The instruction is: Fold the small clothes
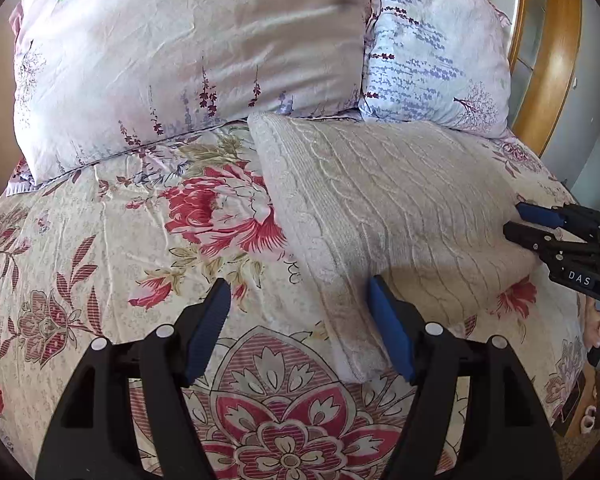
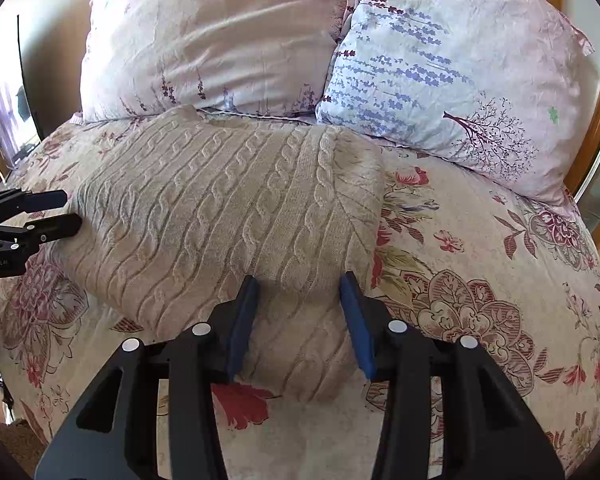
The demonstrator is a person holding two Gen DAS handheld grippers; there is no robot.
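sweater (image 1: 384, 216) — cream cable-knit, folded, lies on floral bedspread (image 1: 100, 280) below two pillows (image 1: 180, 60) | left gripper (image 1: 300, 300) spread, one pad at the fold's near corner | right gripper (image 2: 300, 292) spread over the knit's edge — only the right view shows cable twists clearly

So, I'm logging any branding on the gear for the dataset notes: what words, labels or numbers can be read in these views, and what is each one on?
"DAS": white letters on the black body of the right gripper, seen in the left wrist view.
White lettering on the body of the left gripper, at the left edge of the right wrist view: too small and blurred to read.
No text on the knitted sweater, pillows or bedspread.
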